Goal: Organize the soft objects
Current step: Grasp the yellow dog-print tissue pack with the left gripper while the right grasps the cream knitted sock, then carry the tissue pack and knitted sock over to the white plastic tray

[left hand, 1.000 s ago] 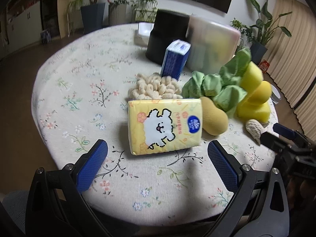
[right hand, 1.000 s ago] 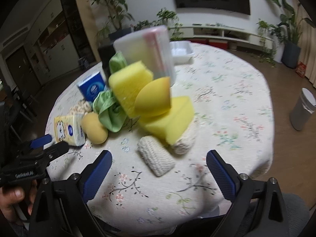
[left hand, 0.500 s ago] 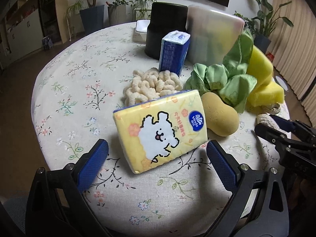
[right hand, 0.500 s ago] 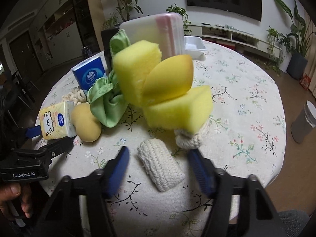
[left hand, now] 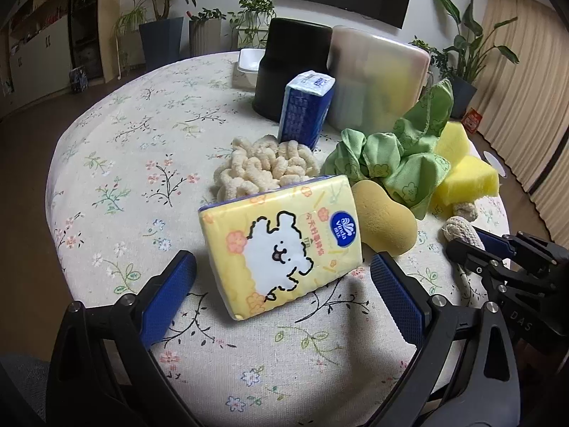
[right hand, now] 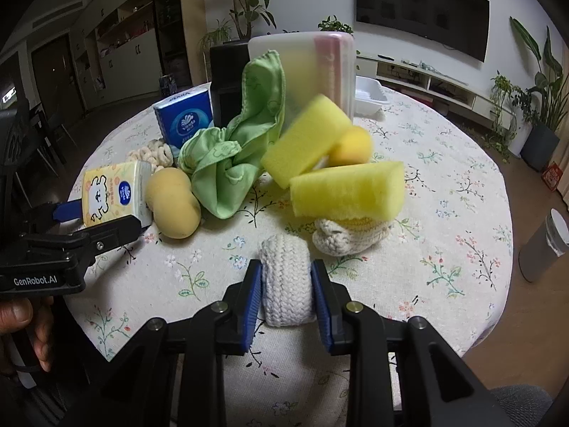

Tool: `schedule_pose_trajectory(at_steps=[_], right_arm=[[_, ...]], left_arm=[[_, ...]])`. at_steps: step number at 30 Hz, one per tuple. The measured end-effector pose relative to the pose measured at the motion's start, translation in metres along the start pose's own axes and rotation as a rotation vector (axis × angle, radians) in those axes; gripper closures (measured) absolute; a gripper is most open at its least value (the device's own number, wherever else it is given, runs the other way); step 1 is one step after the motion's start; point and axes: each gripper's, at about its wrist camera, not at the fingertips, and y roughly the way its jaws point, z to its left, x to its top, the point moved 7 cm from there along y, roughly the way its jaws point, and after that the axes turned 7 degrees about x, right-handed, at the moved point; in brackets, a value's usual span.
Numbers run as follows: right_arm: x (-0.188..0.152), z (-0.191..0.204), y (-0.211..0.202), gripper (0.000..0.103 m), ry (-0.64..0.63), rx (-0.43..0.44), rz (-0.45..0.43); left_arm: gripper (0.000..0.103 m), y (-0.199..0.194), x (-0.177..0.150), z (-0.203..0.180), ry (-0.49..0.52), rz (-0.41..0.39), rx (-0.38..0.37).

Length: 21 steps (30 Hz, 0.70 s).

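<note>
Right hand-held gripper [right hand: 286, 293] has just clenched on the knitted roll [right hand: 287, 279] near the bench's [right hand: 444, 185] front edge, ready for sorting; left hand-held gripper [left hand: 282, 284] stands released around the tissue pack [left hand: 281, 245]

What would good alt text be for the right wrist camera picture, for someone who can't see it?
The right gripper has just closed on a cream knitted roll on a round floral tablecloth. Behind it lie yellow sponges, a green cloth and tissue packs; the left gripper reaches in from the left edge.
</note>
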Motion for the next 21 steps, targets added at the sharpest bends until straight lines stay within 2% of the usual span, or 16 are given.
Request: schedule_pose_trajectory(at_steps=[4, 7, 12, 16, 18, 21], right_arm=[[0.0003, 0.0014, 0.0002, 0.073, -0.022, -0.016, -0.003], [-0.0002, 0.0027, 0.0005, 0.073, -0.03, -0.019, -0.008], [-0.0016, 0.007, -0.0004, 0.071, -0.046, -0.028, -0.014], [-0.0022, 0.0081, -0.0009, 0.071, -0.047, -0.025, -0.015], [-0.0025, 0.0088, -0.0012, 0.071, -0.045, -0.021, -0.015], [-0.0024, 0.0099, -0.0014, 0.072, -0.048, -0.021, -0.014]], left_arm=[[0.004, -0.0015, 0.0024, -0.0024, 0.02, -0.024, 0.022], [0.018, 0.0016, 0.0014, -0.0042, 0.019, -0.01, 0.016], [0.018, 0.0049, 0.0058, -0.0079, 0.022, -0.018, 0.012], [0.019, 0.0056, 0.0096, -0.0028, -0.026, -0.032, -0.029], [0.025, 0.0056, 0.0096, -0.0017, -0.03, -0.04, -0.033], [0.029, 0.0053, 0.0089, -0.0052, -0.002, -0.048, -0.018]])
